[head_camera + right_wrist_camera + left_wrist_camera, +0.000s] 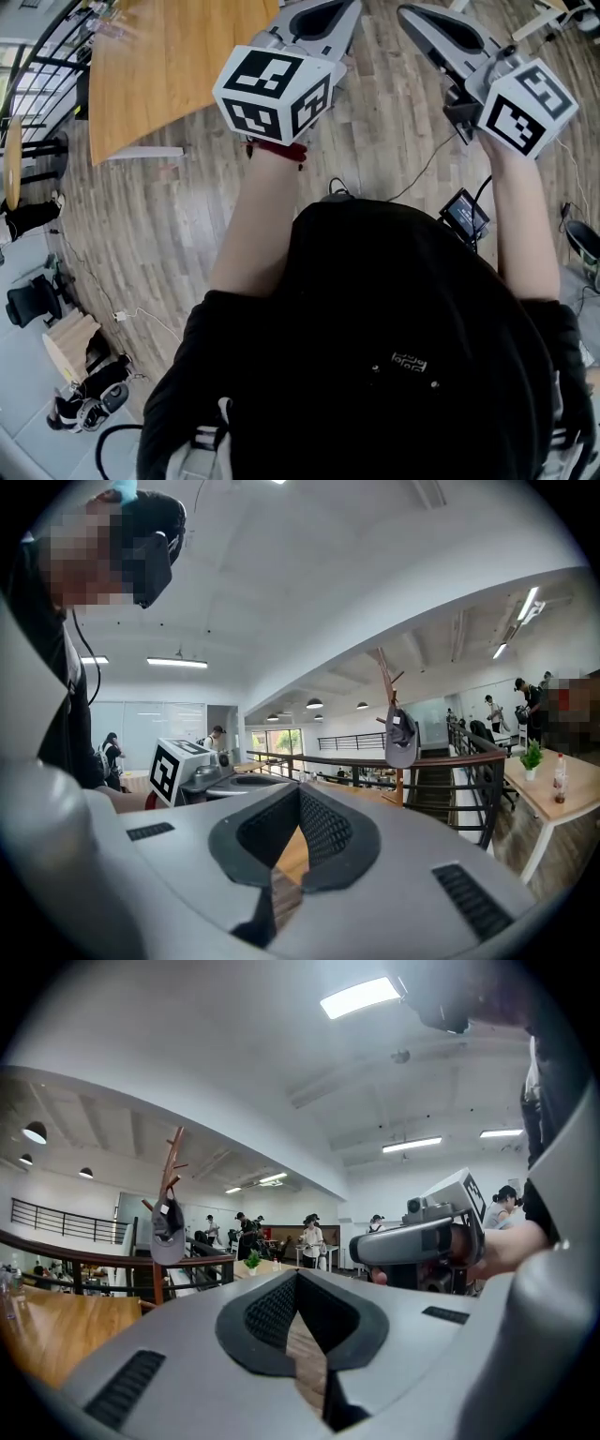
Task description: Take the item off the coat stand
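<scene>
While cap hangs on stand, white tag unreadable

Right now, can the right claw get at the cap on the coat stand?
Probably not yet. The cap hangs on the coat stand well ahead of the right claw, beyond a wooden table, and the claw is shut.

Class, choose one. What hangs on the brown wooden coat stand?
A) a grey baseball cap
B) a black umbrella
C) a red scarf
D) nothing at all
A: both gripper views show a grey baseball cap hanging from a peg of the brown wooden coat stand.
</scene>
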Demonstrator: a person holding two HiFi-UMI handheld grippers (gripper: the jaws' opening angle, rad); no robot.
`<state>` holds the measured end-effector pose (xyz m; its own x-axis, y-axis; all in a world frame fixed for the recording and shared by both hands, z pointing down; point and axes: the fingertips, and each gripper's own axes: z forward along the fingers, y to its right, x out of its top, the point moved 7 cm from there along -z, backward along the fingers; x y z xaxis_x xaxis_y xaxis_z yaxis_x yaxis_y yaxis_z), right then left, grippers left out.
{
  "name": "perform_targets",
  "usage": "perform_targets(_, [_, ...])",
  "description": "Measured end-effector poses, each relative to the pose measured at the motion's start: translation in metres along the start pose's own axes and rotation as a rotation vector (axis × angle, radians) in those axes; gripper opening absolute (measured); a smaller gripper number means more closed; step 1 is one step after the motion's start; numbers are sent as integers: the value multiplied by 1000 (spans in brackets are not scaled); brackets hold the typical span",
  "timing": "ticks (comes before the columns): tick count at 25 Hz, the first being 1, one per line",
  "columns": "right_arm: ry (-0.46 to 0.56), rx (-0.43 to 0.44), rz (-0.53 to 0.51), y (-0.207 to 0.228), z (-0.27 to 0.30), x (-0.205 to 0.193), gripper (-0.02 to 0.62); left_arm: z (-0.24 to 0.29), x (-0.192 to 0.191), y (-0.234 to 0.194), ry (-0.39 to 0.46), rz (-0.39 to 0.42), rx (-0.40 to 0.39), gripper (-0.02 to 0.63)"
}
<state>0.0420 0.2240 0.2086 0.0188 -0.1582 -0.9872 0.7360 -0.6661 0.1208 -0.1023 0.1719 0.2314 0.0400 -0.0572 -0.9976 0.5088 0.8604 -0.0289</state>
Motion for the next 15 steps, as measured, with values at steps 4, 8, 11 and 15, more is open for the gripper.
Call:
perform_targets(4, [-11,-12,11,9,37,-4,17,5,-5,-31,-13,-5,-20,5])
perform_targets(8, [-23,-2,18,20,55,-6,17,10,-6,-51,-7,-20,-14,5])
perform_targets(11, [-57,-16,-8,28,65,-12,17,12,-13,-61,0,-37,-14,5])
perform_targets(15, [-61,8,-14,37,78,-9,17,17,-14,-68,-3,-51,-4,5])
